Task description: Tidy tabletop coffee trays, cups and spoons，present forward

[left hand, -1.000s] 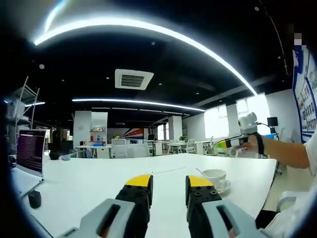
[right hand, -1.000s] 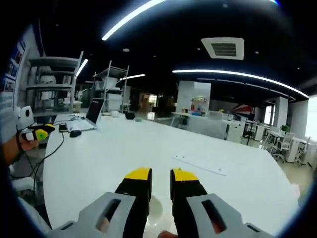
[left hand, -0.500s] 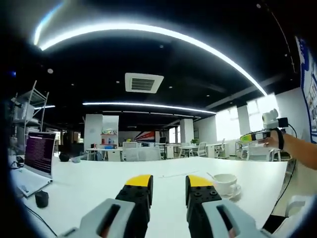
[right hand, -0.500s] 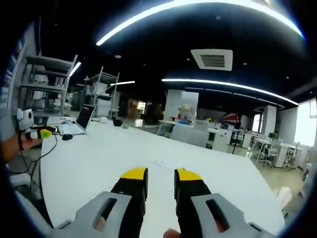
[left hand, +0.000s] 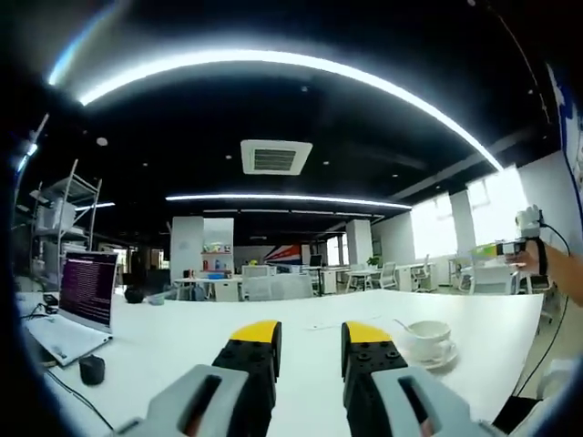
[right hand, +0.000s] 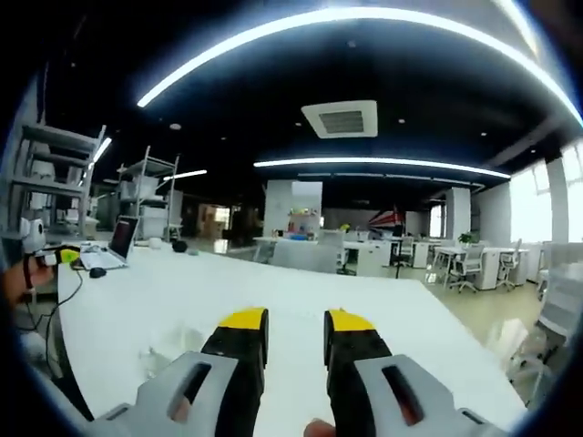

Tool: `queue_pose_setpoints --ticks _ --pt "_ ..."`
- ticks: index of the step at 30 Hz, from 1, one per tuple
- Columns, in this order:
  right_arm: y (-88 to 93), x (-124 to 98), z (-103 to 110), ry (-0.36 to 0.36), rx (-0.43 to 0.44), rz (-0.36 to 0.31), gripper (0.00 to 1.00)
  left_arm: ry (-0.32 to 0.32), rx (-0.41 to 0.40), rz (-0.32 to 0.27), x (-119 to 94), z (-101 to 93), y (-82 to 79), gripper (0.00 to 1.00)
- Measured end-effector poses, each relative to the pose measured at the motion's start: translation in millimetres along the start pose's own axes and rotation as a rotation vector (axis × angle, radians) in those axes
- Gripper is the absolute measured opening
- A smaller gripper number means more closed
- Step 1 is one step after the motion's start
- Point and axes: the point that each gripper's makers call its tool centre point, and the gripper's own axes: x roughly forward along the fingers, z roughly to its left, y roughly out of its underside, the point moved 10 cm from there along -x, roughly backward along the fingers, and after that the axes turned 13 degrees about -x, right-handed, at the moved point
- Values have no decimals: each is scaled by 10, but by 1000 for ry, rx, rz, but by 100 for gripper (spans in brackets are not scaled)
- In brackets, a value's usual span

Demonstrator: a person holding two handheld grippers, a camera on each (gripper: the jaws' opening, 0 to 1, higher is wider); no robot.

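2 grippers, the left gripper (left hand: 311,334) and right gripper (right hand: 296,321), hovered with jaws spread and empty over the white table (left hand: 182,337), the cup (left hand: 427,333) on its saucer (left hand: 435,357) sitting just right of the left one.

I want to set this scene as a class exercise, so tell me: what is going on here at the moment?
A person holds a two-jaw gripper in each hand over a long white table in an open office. The left gripper and the right gripper are both open and hold nothing. In the left gripper view, a white cup sits on its saucer with a spoon in it, untouched, to the right of the jaws. A laptop stands at the table's far left. Tidying has not visibly begun.
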Motion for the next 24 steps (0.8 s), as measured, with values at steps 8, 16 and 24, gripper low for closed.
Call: queue_pose_setpoints --ticks 8,16,24 --pt "229 -225 -73 29 14 17 26 -21 -36 -12 12 -10 79 28" --pt "425 -355 -139 57 44 39 27 -28 -48 -5 14 -18 157 28" --pt "526 -434 -166 68 35 60 28 -47 -44 -4 -20 59 242 28"
